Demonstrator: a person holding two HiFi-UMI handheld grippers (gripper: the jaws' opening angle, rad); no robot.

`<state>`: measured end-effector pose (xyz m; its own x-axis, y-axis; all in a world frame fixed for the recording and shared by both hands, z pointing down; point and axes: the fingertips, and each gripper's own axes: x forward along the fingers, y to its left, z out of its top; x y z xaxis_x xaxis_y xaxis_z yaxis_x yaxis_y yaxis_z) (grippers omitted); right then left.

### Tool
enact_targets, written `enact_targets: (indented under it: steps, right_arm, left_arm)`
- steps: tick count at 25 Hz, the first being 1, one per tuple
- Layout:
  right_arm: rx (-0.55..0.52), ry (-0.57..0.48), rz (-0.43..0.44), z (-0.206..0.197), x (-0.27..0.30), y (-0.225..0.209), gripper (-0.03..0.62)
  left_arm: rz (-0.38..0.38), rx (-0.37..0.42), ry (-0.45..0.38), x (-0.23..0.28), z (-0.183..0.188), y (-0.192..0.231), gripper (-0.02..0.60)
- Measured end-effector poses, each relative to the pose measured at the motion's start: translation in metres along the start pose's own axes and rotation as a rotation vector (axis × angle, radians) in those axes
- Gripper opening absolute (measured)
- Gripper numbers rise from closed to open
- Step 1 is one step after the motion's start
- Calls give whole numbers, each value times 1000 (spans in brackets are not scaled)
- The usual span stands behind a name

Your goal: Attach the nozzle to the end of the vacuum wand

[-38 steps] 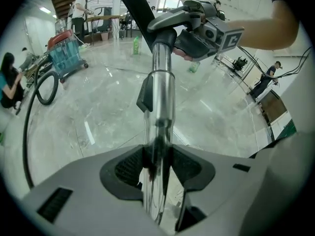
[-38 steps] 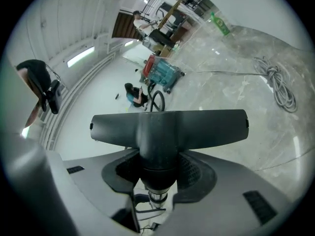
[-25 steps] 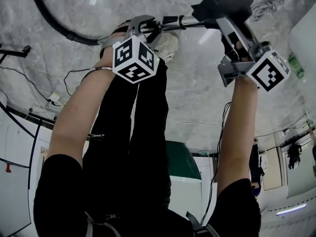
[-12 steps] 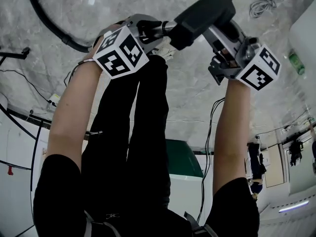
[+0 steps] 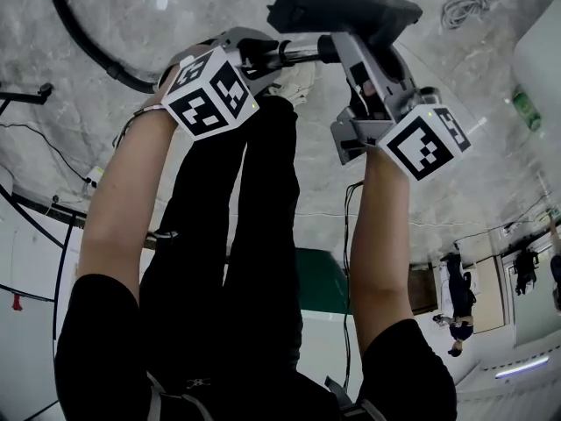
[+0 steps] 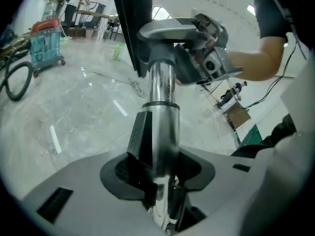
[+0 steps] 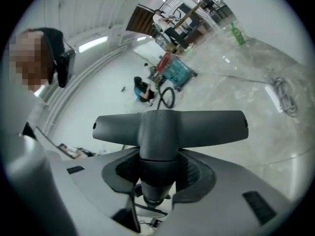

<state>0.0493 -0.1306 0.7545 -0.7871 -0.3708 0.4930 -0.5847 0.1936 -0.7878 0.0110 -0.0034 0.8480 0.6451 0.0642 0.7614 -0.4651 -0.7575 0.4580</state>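
Left gripper (image 6: 160, 129): my jaws are clamped on the shiny chrome vacuum wand tube (image 6: 162, 87). Right gripper (image 7: 157, 167): my jaws are closed round the neck of the dark grey T-shaped plastic floor nozzle (image 7: 170, 124). The nozzle is up over the pale marble floor (image 5: 491, 200), neck at the wand's far end. Whether it is seated, I can't tell.
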Motion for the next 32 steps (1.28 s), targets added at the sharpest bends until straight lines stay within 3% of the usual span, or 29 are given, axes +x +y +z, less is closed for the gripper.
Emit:
enact_targets:
  steps: [3, 5, 7, 9, 11, 12, 13, 16, 18, 20, 23, 25, 26, 27, 29, 32]
  right_arm:
    - [-58, 24, 275, -4, -4, 24, 181]
    - [-83, 24, 308, 1, -1, 28, 181]
    - [-68, 5, 205, 8, 4, 19, 179]
    - [-22, 9, 26, 9, 6, 7, 179]
    - [30, 31, -105, 7, 4, 2, 179]
    - [28, 34, -97, 7, 3, 5, 179]
    - [3, 28, -27, 9, 3, 14, 179]
    - [-99, 11, 336, 4, 0, 49, 178]
    - [-119, 31, 447, 0, 0, 58, 176]
    - [-92, 11, 381, 9, 7, 48, 175]
    - [1, -33, 87, 19, 16, 16, 173]
    - [80, -37, -122, 17, 16, -3, 173]
    - [98, -36, -173, 16, 16, -5, 173]
    - [93, -37, -163, 16, 17, -2, 173]
    - [32, -44, 23, 19, 21, 17, 173]
    - [-93, 16, 420, 11, 18, 51, 173]
  left_arm:
    - [-111, 27, -42, -15, 7, -12, 178]
    - [-114, 12, -56, -19, 13, -10, 178]
    - [-49, -12, -28, -14, 14, -1, 178]
    - [1, -17, 4, -8, 12, 5, 178]
    - [-24, -4, -3, -9, 12, 2, 178]
    - [-45, 5, -16, -12, 13, 0, 178]
    - [-66, 14, -32, -16, 15, -2, 178]
    - [-151, 37, -71, -31, 17, -12, 176]
    - [-192, 29, -83, -36, 15, -17, 176]
    - [-168, 5, -72, -32, 17, -9, 175]
    - [-71, -13, -11, -14, 22, 8, 175]
    - [-67, -17, -3, -7, 21, 10, 175]
    - [-80, -15, -10, -7, 20, 9, 175]
    - [-94, -11, -22, -10, 20, 9, 175]
    - [-119, -3, -47, -19, 22, 8, 175]
    - [-208, 4, -77, -31, 24, -2, 175]
